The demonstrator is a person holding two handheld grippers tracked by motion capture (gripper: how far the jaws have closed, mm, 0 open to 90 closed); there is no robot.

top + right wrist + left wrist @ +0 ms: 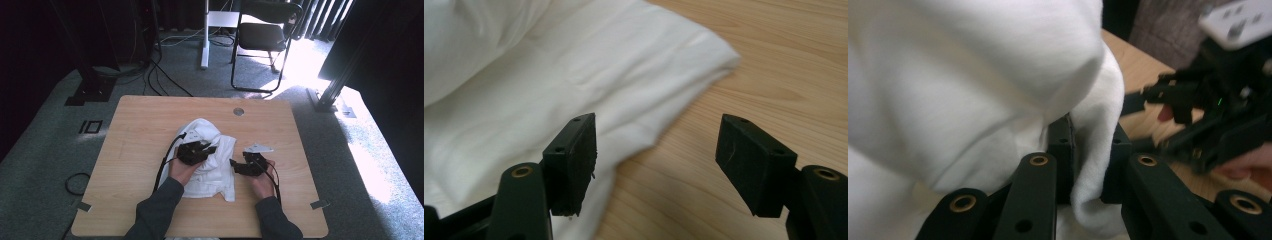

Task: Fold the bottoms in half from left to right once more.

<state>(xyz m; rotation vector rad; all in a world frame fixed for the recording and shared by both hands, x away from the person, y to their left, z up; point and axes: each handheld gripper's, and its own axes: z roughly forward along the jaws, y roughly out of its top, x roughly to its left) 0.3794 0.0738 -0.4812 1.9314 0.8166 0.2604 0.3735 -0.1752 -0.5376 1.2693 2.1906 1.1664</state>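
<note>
A crumpled white cloth (216,176) lies at the middle of the wooden table (145,120). My left gripper (212,148) sits on top of it, and in the left gripper view its jaws (1090,160) are shut on a fold of the cloth (973,75), which bulges up over them. My right gripper (234,164) rests just right of the cloth, pointing left toward it. In the right gripper view it (656,160) stands open over bare wood, its left pad (576,155) above the cloth's edge (574,75) with nothing pressed between the pads. The right gripper (1153,117) also appears in the left gripper view.
A round metal grommet (238,111) is set in the table near its far edge. Beyond the table stand a black folding chair (265,35) and a white post (205,35). Cables (160,80) run over the grey carpet at the far left.
</note>
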